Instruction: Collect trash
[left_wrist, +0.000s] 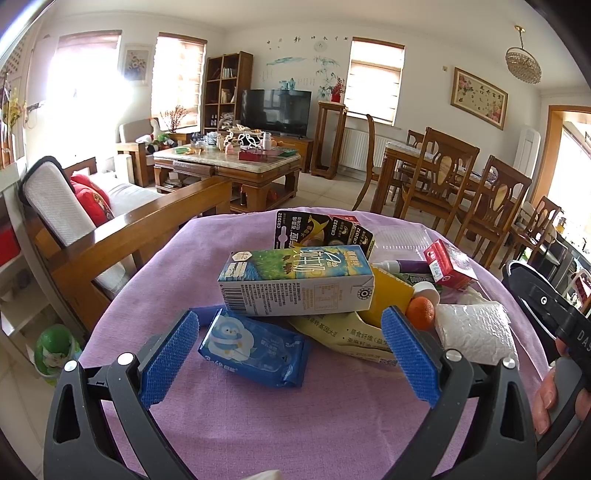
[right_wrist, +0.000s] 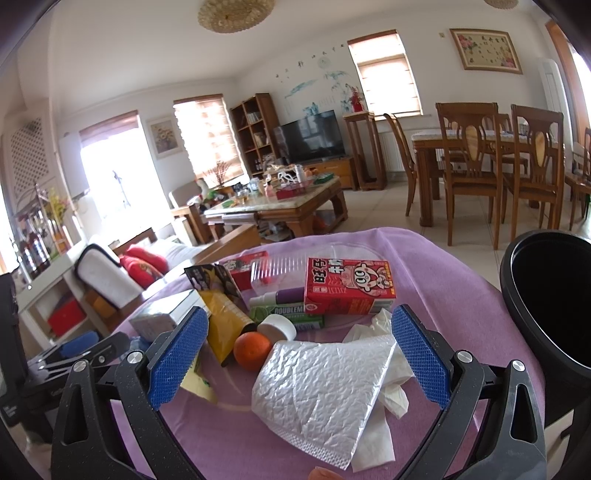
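Approach step, nothing picked yet — both your left gripper (left_wrist: 291, 354) & right gripper (right_wrist: 297, 354) gape wide, empty; next, close right on the crinkled white bubble-wrap mailer (right_wrist: 317, 384), then carry to the black round bin (right_wrist: 550, 295).

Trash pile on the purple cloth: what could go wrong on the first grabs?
1. The milk carton lies on top of the blue wipes pack and yellow bag; pulling either could topple it.
2. The orange sits loose beside the bubble mailer; a nudge may roll it off.
3. The black bin stands off the table's right edge, so drops could miss.
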